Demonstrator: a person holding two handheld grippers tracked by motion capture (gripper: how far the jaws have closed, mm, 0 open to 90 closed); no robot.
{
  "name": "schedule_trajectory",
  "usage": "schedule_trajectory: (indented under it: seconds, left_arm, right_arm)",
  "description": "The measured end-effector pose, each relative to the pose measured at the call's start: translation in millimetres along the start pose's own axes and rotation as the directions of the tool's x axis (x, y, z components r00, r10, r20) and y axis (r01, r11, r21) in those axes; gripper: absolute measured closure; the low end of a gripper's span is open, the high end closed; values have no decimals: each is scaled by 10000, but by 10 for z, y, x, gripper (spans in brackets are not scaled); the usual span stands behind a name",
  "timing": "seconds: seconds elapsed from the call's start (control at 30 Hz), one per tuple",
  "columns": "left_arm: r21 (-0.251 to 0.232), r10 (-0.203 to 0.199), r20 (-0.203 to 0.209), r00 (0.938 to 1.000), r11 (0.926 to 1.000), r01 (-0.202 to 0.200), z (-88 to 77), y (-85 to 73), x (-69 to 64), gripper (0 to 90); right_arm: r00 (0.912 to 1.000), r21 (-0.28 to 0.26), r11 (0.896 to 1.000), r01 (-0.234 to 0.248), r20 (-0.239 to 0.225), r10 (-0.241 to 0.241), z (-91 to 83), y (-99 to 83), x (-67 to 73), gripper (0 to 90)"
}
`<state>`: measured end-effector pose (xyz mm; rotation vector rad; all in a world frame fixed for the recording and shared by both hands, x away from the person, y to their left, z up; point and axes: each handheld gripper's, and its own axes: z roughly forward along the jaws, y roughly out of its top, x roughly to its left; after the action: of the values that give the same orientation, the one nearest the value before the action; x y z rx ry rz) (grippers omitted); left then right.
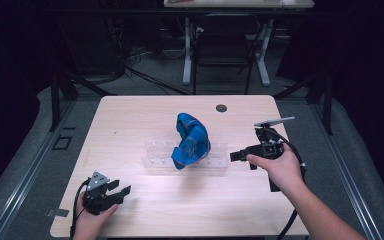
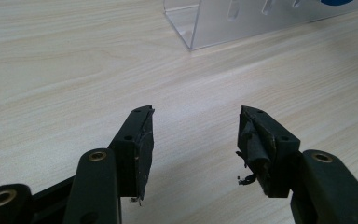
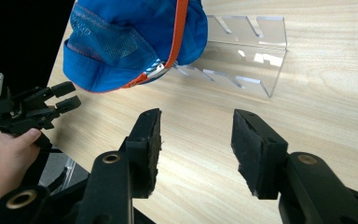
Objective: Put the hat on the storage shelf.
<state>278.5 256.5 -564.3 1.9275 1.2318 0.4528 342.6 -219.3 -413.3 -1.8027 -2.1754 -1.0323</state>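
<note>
While resting on the clear rack (image 1: 215, 162) at mid-table (image 1: 130, 120), blue cap (image 1: 191, 140) untouched. Right gripper (image 1: 236, 156): jaws wide, nothing between, just right of the rack, aimed at the cap. Left gripper (image 1: 122, 189): jaws wide, empty, low over the near left corner, well apart from the rack.

Left tool (image 1: 122, 190) sits low at our near-left, hand (image 1: 92, 220) wrapped around its body from below, jaws apart with nothing between them, pointing right. Right tool (image 1: 236, 156) is held out at mid-right, forearm (image 1: 320, 212) coming in diagonally from the bottom, hand (image 1: 280, 167) gripping the body, jaws wide apart and bare, pointing left.
</note>
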Motion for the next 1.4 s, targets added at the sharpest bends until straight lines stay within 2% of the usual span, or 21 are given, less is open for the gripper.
schedule_trajectory:
  seconds: [0.1, 0.13, 0.17, 0.23, 0.33, 0.63, 0.77, 0.9, 1.0, 1.07, 1.13, 1.23, 1.4]
  left_arm:
    - [-17, 5, 2, 10000, 10000, -5, 3, -1, -2, 459]
    - [-13, 8, -2, 10000, 10000, -8, 4, -2, -4, 457]
    - [-11, 4, 4, 10000, 10000, -4, 5, -2, -6, 456]
    - [-20, -3, -3, 10000, 10000, 3, 6, -4, -11, 455]
    - [-6, -1, 6, 10000, 10000, 1, 5, -6, -8, 451]
    - [70, -29, 0, 10000, 10000, 29, 16, -9, -4, 444]
    - [107, -15, -12, 10000, 9999, 15, 14, -10, 1, 439]
    - [60, -42, -19, 10000, 10000, 43, 11, -12, 13, 437]
    - [142, -64, -10, 10000, 9999, 64, 4, -10, 20, 437]
    - [157, -56, -12, 10000, 9999, 56, 8, -11, 20, 437]
    - [77, -70, -7, 10000, 9999, 71, 11, -12, 15, 437]
    - [97, -58, -3, 10000, 9999, 58, 13, -12, 15, 437]
    - [161, -64, 41, 10000, 9999, 63, 6, -10, 19, 437]
  right_arm:
    - [9997, -133, 9998, -131, -201, 129, 9, -91, -31, 508]
    - [10000, -114, 9999, 31, -47, -32, 17, -120, -43, 504]
    - [10000, -330, 9994, 70, -62, -72, 32, -155, -62, 495]
    - [9999, -222, 9997, -121, -53, 120, 59, -215, -104, 492]
    - [9999, -203, 9997, -146, -16, 146, 98, -305, -170, 480]
    - [9995, -543, 9983, 204, 271, -190, 195, -537, -340, 438]
    - [9998, -615, 9980, 177, 118, -170, 230, -607, -376, 433]
    - [9998, -1031, 9947, 64, -157, -80, 265, -718, -421, 433]
    - [9985, -1497, 9886, -147, -544, 66, 300, -853, -496, 433]
    - [9984, -1699, 9852, -221, -552, 128, 315, -905, -533, 433]
    - [9986, -1938, 9806, -307, -483, 218, 322, -957, -570, 434]
    - [10000, -2026, 9793, -48, -61, 36, 334, -1022, -635, 436]
    - [9999, -2066, 9784, 19, 143, 10, 376, -1134, -714, 440]
